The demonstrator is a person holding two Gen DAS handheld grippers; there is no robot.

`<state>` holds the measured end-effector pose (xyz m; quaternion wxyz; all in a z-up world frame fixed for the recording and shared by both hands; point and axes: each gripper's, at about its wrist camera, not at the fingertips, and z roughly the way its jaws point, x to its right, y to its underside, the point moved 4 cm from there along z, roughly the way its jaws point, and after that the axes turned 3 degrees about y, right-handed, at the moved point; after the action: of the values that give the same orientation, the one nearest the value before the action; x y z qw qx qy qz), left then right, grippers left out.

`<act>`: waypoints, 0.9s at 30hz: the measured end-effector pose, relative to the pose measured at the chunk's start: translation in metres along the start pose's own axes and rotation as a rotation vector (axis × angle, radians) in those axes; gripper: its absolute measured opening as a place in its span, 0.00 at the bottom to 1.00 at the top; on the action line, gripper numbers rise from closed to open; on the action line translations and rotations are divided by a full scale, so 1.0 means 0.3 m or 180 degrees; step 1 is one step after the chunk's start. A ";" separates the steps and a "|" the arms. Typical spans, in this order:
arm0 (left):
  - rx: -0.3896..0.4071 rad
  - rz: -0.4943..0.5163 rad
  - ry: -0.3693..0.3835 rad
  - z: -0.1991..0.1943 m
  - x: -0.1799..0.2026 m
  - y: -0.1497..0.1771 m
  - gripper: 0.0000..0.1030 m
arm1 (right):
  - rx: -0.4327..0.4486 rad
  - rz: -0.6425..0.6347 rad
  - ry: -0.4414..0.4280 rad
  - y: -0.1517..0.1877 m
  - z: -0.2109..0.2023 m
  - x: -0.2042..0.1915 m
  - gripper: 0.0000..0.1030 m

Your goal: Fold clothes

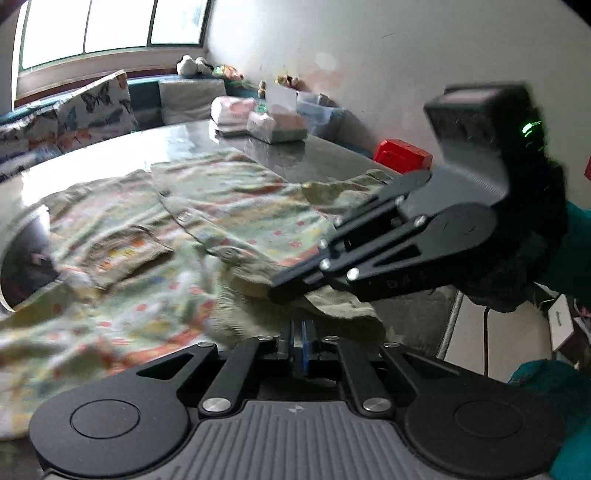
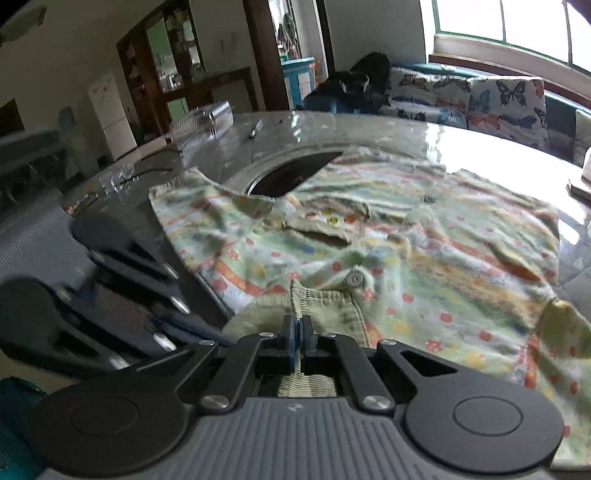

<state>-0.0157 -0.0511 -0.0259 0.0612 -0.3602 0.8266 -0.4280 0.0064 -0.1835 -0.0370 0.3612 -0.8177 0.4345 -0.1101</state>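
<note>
On a glossy grey table (image 1: 110,155), items listed from left to right.

Left-wrist view:
- Round dark opening (image 1: 26,258) in the tabletop at the far left edge, partly covered by cloth.
- Butterfly-print cushions (image 1: 92,107) on a bench behind the table, under a bright window (image 1: 110,26).
- Garment (image 1: 155,251): pale green, printed with small flowers and orange stripes, lying rumpled across most of the tabletop, with a patch pocket (image 1: 122,254) and a ribbed green edge near the front.
- Left gripper (image 1: 297,345): jaws clenched on the ribbed edge of the garment, which bunches just above the fingertips.
- Wrapped packages (image 1: 258,118) and plastic containers at the far side of the table.
- Right gripper (image 1: 280,293): enters from the right, fingers pressed together on the same ribbed edge, just beside the left one; a teal sleeve (image 1: 576,251) behind it.
- Red box (image 1: 402,155) beyond the table's right edge.

Right-wrist view:
- White refrigerator (image 2: 110,114) and dark wooden cabinet (image 2: 166,62) in the background.
- Left gripper body at lower left, blurred.
- Right gripper (image 2: 297,332): jaws closed on the ribbed green hem (image 2: 325,306); cloth passes between the pads.
- Button (image 2: 355,279) just beyond the hem.
</note>
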 end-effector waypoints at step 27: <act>0.0024 -0.0783 -0.0392 0.141 -0.185 -0.067 0.07 | 0.0200 0.0125 0.0537 -0.065 0.085 0.116 0.10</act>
<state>0.0532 -0.0508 -0.0486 0.0603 -0.4842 0.7693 -0.4125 0.0521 -0.1914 -0.0464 0.3509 -0.7851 0.4757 -0.1851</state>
